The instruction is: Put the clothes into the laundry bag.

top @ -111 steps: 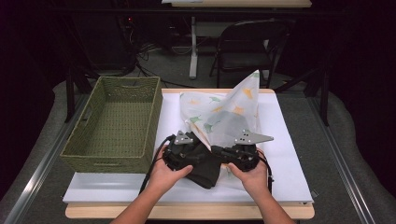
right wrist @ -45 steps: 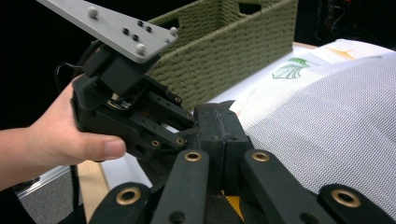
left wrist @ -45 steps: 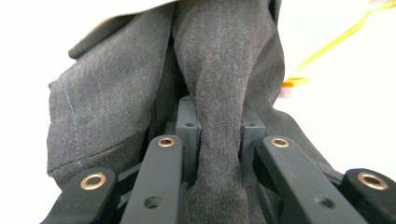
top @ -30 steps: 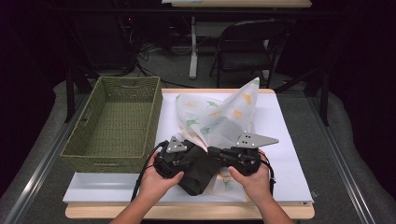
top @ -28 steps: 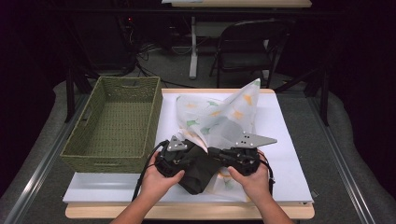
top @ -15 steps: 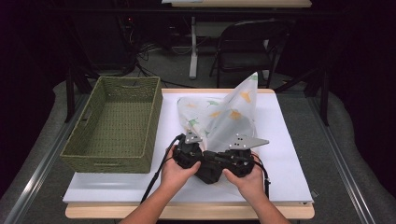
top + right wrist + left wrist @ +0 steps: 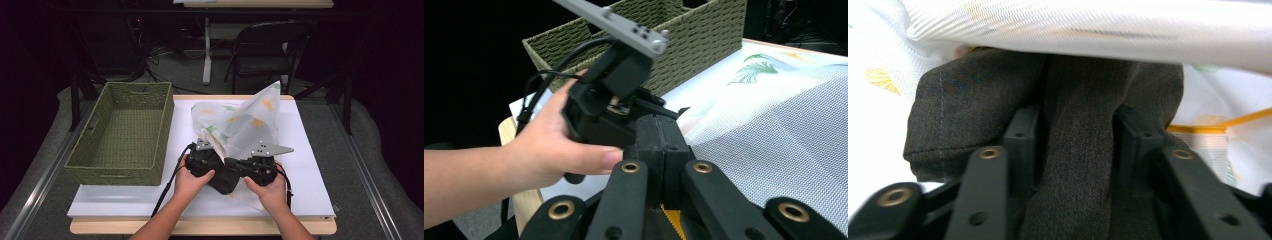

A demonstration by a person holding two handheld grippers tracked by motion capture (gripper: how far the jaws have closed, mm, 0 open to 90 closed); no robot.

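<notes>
The jaws of the left gripper (image 7: 1075, 125) have just been opening and stand loose around a fold of the dark cloth (image 7: 998, 95), which lies on the counter (image 7: 150, 200) near the front edge, right of the basket (image 7: 122, 135) and partly under the printed sheet (image 7: 240, 125). The jaws of the right gripper (image 7: 656, 132) are clenched, seemingly pinching the sheet's edge. I think the fold may slip out and undo itself, because nothing presses it.

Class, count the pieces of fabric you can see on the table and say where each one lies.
2. The white leaf-print cloth lies rumpled mid-table, right of the basket; the dark cloth sits at its near edge, between both claws. More may be hidden underneath.
</notes>
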